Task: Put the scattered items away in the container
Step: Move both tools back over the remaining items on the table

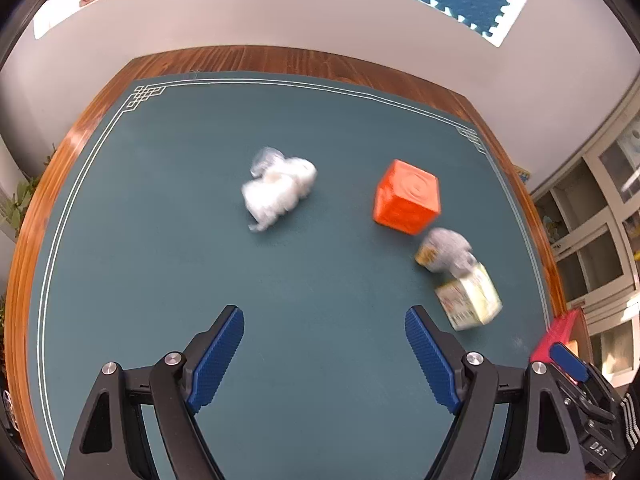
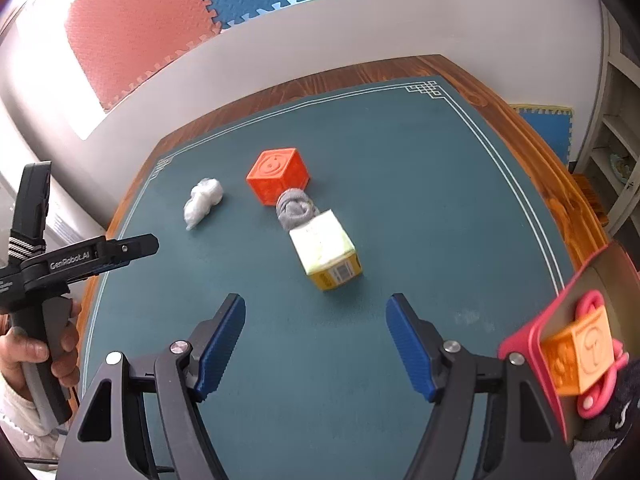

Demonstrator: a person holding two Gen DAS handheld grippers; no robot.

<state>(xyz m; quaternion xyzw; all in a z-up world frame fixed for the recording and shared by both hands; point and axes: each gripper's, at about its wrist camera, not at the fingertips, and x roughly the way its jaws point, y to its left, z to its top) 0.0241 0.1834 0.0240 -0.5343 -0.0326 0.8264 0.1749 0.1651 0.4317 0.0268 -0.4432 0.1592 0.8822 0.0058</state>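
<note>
Both grippers, left (image 1: 324,354) and right (image 2: 316,346), hang spread and empty above the mat (image 2: 420,208), presumably choosing targets. Scattered there: orange cube (image 2: 278,176), carton (image 2: 326,254), grey sock ball (image 2: 295,207), white wad (image 2: 202,200). Pink container (image 2: 532,352) sits at the right edge, holding another cube.

Wood-edged table (image 2: 532,148) w/ teal mat (image 2: 400,184), center frame: orange cube (image 2: 278,176), white wad (image 2: 202,202) at left, grey wad (image 2: 296,208), yellow carton (image 2: 326,250), pink container (image 2: 536,344) lower right.
</note>
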